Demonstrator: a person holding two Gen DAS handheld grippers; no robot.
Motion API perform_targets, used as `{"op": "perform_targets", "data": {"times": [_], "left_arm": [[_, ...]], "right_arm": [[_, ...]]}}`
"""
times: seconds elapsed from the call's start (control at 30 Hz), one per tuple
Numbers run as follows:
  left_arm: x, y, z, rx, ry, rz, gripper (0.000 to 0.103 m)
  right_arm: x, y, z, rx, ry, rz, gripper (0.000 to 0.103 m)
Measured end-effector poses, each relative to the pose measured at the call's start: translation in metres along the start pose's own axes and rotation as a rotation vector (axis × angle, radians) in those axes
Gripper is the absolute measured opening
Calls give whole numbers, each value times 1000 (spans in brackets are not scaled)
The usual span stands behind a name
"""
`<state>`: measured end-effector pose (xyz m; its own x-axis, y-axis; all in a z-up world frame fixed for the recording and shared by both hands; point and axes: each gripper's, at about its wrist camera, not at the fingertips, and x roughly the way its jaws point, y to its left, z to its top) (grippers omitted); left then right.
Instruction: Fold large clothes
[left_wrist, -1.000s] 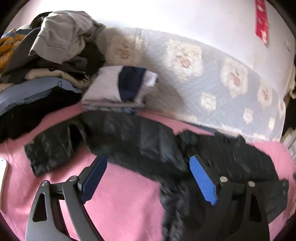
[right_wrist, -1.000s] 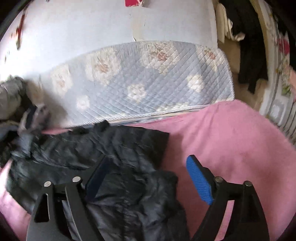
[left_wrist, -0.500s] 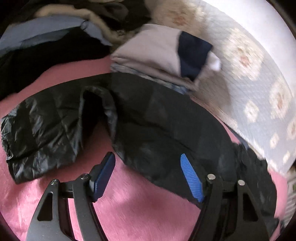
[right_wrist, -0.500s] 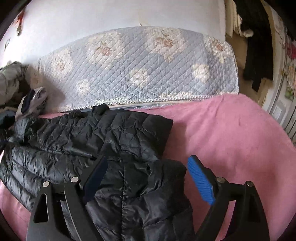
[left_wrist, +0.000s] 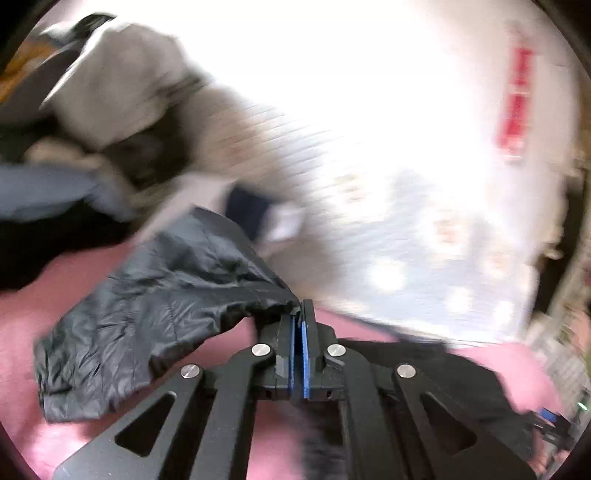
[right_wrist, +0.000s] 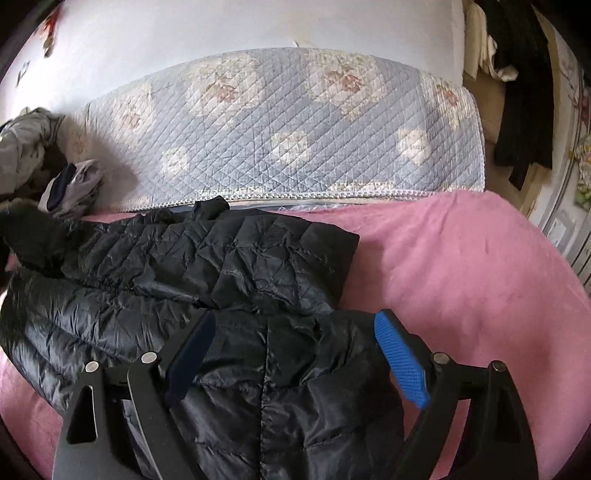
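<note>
A black quilted puffer jacket (right_wrist: 221, 266) lies spread on a pink blanket (right_wrist: 461, 266). In the left wrist view my left gripper (left_wrist: 300, 310) is shut, pinching a bunched edge of the jacket at its tips. A sleeve-like flap of the jacket (left_wrist: 155, 314) hangs lifted off to the left of it. That view is blurred by motion. In the right wrist view my right gripper (right_wrist: 295, 354) stands wide open just above the jacket's near part. Its blue pads (right_wrist: 402, 358) straddle the fabric without pressing on it.
A blue quilted floral cover (right_wrist: 295, 122) rises behind the blanket against a white wall. A heap of loose clothes (left_wrist: 110, 81) sits at the far left, with a small folded bundle (right_wrist: 70, 188) below it. Dark garments (right_wrist: 524, 92) hang at the right.
The left gripper went from wide open over the jacket to shut on its edge and lifted it, swinging the view upward. The right gripper stayed open, nearly still.
</note>
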<state>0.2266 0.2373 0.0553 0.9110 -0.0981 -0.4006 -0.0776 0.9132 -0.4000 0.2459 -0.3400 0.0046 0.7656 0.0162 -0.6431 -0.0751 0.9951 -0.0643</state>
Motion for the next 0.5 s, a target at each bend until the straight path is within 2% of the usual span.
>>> {"op": "perform_targets", "data": {"times": [0.13,0.2,0.3,0.43,0.47,0.5], "left_arm": [[-7,-85,-21,149,26,-162,2],[1,-118,-40,190,90,-234,2],[16,-141,-73,217,162,-203,2],[30,-149,-107,250,272,-208,2],[32,-150,-112,260,287,-196,8],[31,-151,-116,260,297,-180,26]], "right_arm": [[0,4,0,-8,0,2,90],[1,4,0,-11,5,-5,90],[3,4,-1,-23,20,-12,90],[3,1,-2,-13,27,-11,90],[4,1,-2,-6,29,-14,90],[6,0,-2,-1,35,-17,90]]}}
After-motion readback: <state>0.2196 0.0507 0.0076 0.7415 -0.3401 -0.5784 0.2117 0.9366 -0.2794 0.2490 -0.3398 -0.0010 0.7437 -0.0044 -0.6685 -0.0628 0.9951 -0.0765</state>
